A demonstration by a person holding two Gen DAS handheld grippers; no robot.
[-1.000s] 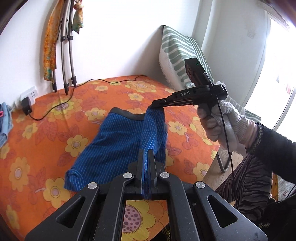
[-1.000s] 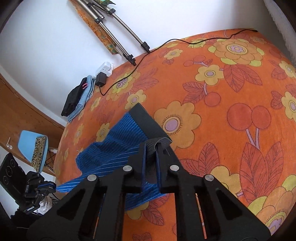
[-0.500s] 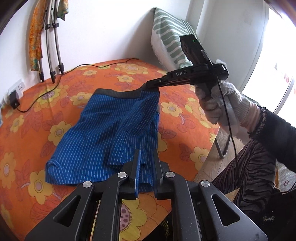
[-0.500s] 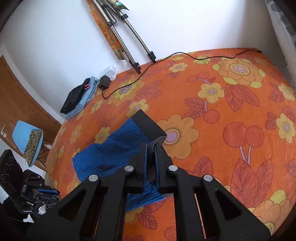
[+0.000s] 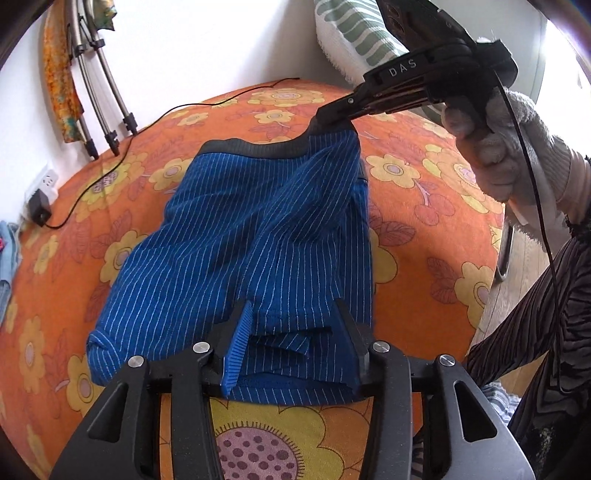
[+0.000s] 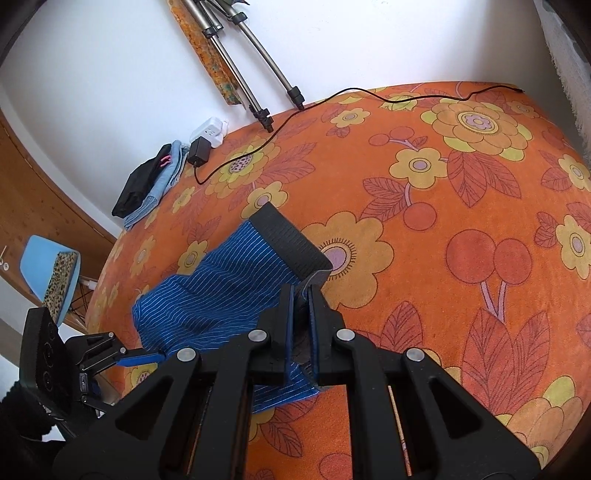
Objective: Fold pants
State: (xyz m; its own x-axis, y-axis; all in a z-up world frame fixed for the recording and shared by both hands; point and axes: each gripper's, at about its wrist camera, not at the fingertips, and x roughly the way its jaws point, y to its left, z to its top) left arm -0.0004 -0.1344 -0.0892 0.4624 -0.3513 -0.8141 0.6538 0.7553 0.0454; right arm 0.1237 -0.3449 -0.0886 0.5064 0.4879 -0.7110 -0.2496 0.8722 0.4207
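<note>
Blue pinstriped pants (image 5: 236,236) with a black waistband (image 5: 258,147) lie on the orange flowered bed, one side folded over the other. My left gripper (image 5: 295,332) is open, its jaws wide apart over the leg hem, holding nothing. My right gripper (image 6: 300,295) is shut on the waistband corner (image 6: 295,251) and holds it a little above the bed. It also shows in the left wrist view (image 5: 332,114), pinching that corner. The pants show in the right wrist view (image 6: 207,295) too.
The orange bed cover (image 6: 461,221) spreads to the right. A black cable (image 6: 332,99) and charger (image 6: 197,151) lie near the wall, with tripod legs (image 6: 258,74), a clothes pile (image 6: 147,184) and a striped pillow (image 5: 354,33). A blue chair (image 6: 48,273) stands off the bed.
My left gripper has opened and let go of the leg hem, which now lies on the pants. The right gripper still holds the waistband corner.
</note>
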